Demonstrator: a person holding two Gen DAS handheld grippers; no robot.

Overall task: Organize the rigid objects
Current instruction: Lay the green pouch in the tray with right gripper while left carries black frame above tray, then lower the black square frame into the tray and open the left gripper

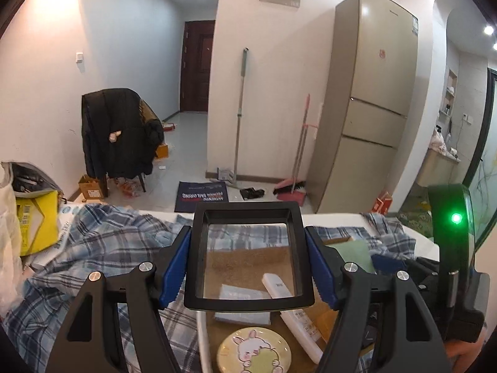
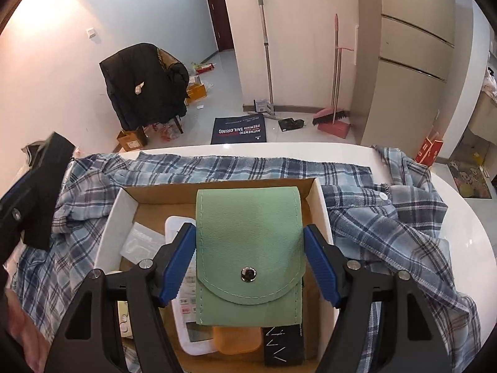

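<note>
The box (image 2: 313, 199), on a plaid shirt (image 2: 388, 217) near the surface's far edge, already holds a remote (image 2: 186, 307) and small items. The left tool (image 1: 247, 258) grips a black-framed lens (image 1: 248, 248) above it; the right tool (image 2: 248, 258) holds a green pouch (image 2: 248, 242) over it. Both seemingly remain to be placed.

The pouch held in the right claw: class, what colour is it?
Light green pouch, with a silver snap; it shows best in the right wrist view.
</note>
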